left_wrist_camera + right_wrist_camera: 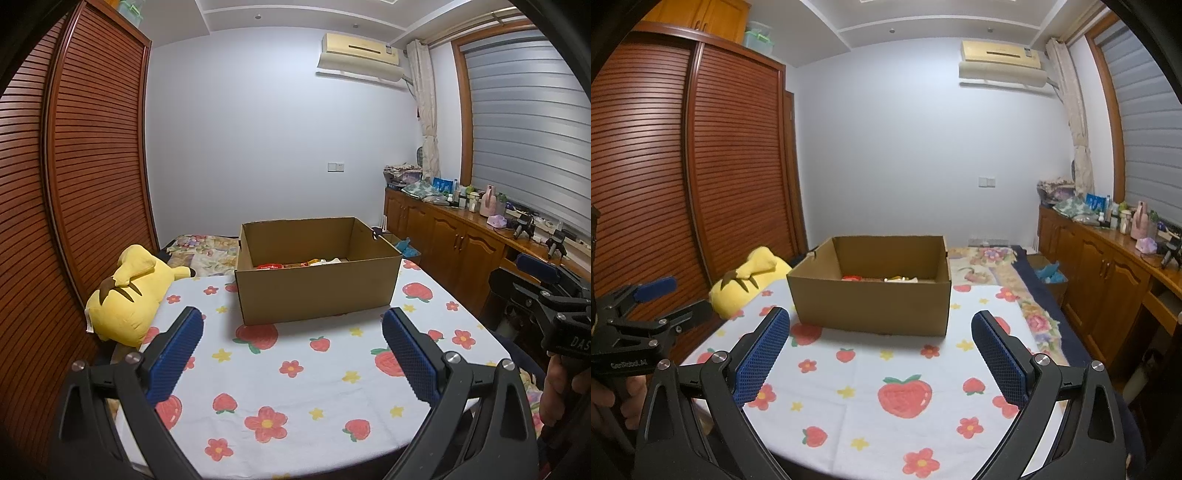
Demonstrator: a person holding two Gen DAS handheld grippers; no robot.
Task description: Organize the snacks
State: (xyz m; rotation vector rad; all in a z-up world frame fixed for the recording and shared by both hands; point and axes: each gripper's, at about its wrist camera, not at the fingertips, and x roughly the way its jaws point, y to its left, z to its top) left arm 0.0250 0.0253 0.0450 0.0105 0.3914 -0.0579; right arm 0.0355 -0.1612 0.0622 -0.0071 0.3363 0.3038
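Note:
An open brown cardboard box (pixel 317 295) stands on the far half of a table covered by a white strawberry-and-flower cloth (pixel 295 387). It also shows in the right wrist view (pixel 871 306). Snack packets (pixel 295 263) lie on its floor, mostly hidden by the near wall; they show in the right wrist view (pixel 879 278) too. My left gripper (pixel 291 321) is open and empty above the cloth, short of the box. My right gripper (pixel 881 321) is open and empty, also short of the box. Each gripper appears at the edge of the other's view.
A yellow plush toy (pixel 129 299) lies at the table's left edge beside a slatted wooden wardrobe (pixel 74 184). A bed with a floral cover (pixel 997 266) lies behind the table. A wooden cabinet (pixel 454 240) with bottles and clutter runs along the right wall.

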